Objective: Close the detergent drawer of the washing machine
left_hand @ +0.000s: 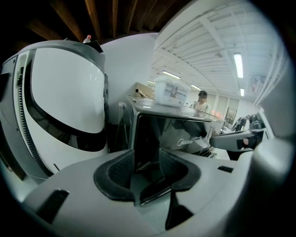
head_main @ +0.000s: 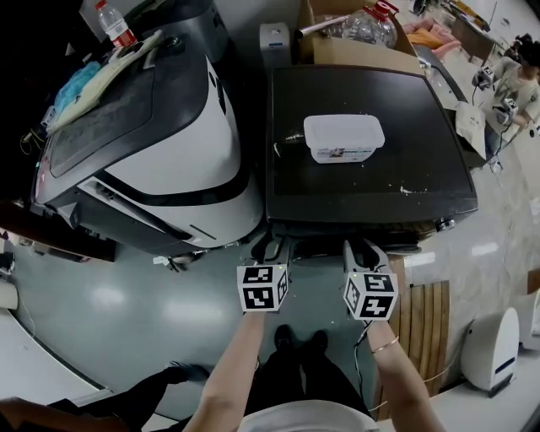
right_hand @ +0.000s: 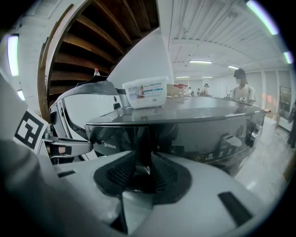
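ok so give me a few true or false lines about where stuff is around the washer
1. A white container sits on top of the dark washing machine. True.
2. The left gripper has its jaws pressed together. False: they stand apart.
3. The left gripper and the right gripper are both at the washing machine's front edge. True.
4. The red-capped bottle is on the washing machine. False: it is on the white machine to its left.
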Demonstrator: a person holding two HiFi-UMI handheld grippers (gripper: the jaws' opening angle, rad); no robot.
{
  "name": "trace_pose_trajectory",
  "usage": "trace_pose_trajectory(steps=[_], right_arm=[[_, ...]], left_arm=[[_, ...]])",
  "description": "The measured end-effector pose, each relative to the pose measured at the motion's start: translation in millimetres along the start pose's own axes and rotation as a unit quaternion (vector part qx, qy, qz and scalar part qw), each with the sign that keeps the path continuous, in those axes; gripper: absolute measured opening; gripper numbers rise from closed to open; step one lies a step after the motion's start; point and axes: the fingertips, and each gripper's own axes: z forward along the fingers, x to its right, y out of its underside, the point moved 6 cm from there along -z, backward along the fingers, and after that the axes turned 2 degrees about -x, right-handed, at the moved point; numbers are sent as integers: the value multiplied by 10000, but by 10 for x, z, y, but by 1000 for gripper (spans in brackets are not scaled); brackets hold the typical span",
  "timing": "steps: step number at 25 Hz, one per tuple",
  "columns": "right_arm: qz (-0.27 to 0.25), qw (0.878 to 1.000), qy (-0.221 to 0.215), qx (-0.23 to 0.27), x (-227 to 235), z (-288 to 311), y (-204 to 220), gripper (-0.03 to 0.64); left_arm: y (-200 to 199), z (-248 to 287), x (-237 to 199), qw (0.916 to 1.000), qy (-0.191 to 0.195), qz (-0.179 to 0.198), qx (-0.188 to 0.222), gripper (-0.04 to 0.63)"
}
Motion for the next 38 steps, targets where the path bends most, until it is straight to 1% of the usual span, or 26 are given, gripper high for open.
trace_pose_trajectory(steps=[10, 17, 18, 24, 31, 38], right_arm=[[31, 9993, -303, 234, -109, -360, -82, 104], [159, 9981, -406, 434, -146, -597, -103, 103], [159, 9981, -415, 434, -152, -630, -99, 94], [136, 9974, -498, 506, -207, -775, -110, 84], [-116, 9959, -614, 655, -298, -971, -149, 69], [-194, 9955, -562, 742, -287, -1146, -116, 28]], left_arm=[[-51, -416, 76, 9997, 9, -38, 255, 96], [-45, -672, 144, 9993, 5, -34, 383, 52], [-48, -704, 156, 9992, 7, -38, 406, 46], [-102, -893, 204, 9983, 34, 3, 586, 31], [-54, -1080, 230, 9979, 23, 30, 647, 21], [-35, -1221, 247, 9975, -1, 19, 705, 18]])
